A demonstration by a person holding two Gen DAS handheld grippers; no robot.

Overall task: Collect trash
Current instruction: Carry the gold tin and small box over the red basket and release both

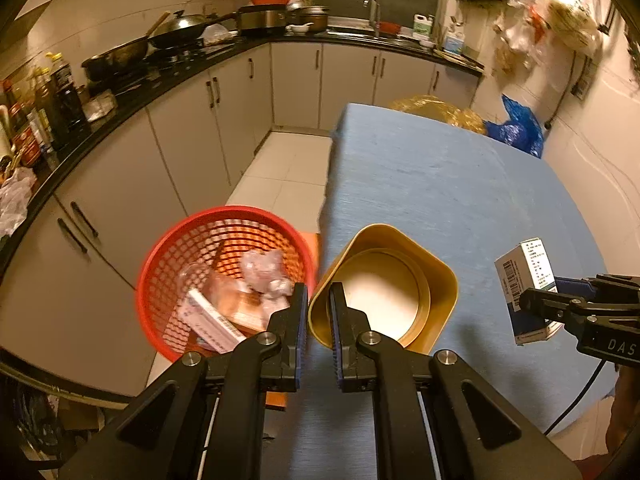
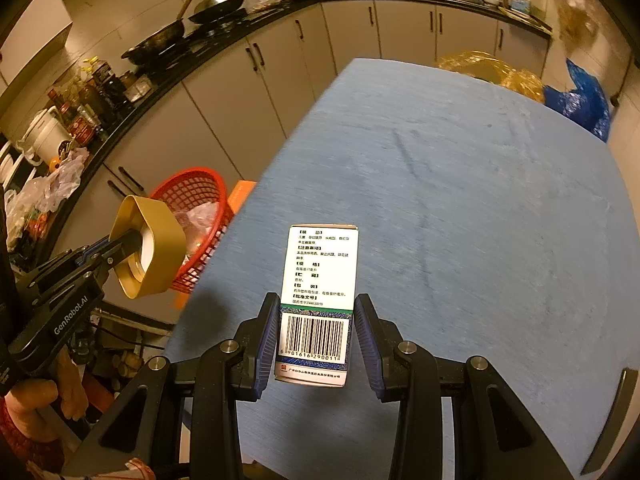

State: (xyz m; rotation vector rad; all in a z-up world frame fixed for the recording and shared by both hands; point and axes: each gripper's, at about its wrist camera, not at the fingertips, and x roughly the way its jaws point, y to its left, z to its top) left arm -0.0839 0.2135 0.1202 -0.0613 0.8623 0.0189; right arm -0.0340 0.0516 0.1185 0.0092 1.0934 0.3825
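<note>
My left gripper (image 1: 319, 296) is shut on the rim of a gold paper cup (image 1: 384, 288), held at the left edge of the blue table (image 1: 440, 184), beside a red mesh basket (image 1: 168, 256) on the floor. The basket holds crumpled plastic, a white box and other scraps. My right gripper (image 2: 316, 312) is shut on a white medicine box (image 2: 320, 272) with a barcode, held above the table. In the left wrist view the box (image 1: 524, 276) shows at the right. In the right wrist view the cup (image 2: 156, 240) hangs just in front of the basket (image 2: 192, 192).
Kitchen counter (image 1: 132, 92) with woks, bottles and pots curves along the left and back. White cabinets (image 1: 192, 136) stand below it. Yellow bag (image 1: 436, 110) and blue bag (image 1: 516, 128) lie behind the table's far end. An orange box (image 2: 238, 196) sits beside the basket.
</note>
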